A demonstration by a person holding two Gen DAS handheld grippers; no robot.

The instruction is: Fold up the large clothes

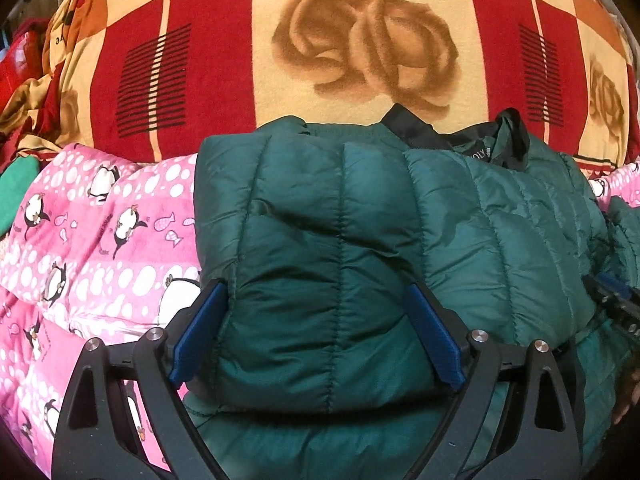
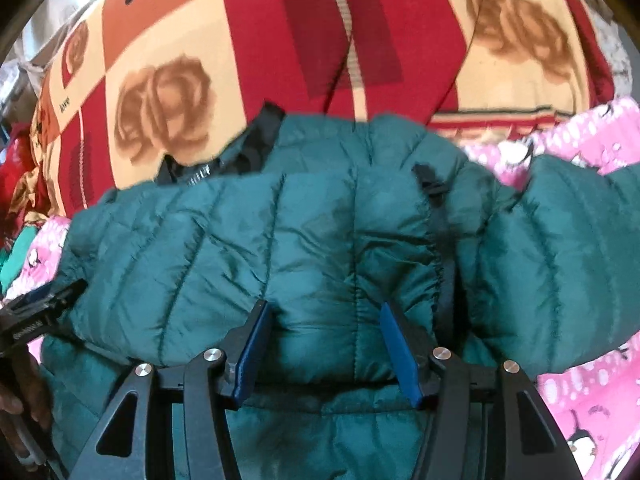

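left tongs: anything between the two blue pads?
Yes. In the left wrist view, a folded puffy section of the green quilted jacket fills the gap between the left tongs' blue pads; the pink penguin blanket lies outside them.

One green quilted jacket (image 1: 340,248) lies on one pink penguin-print cover (image 1: 100,232) and one red-and-cream rose blanket (image 1: 320,20), flanked by two grippers (image 1: 318,334) (image 2: 326,350)

Rose-print blanket (image 1: 360,40), pink penguin sheet (image 1: 100,240)

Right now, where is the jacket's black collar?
In the left wrist view the black collar lies at the green jacket's far edge, right of centre, against the rose-patterned blanket.
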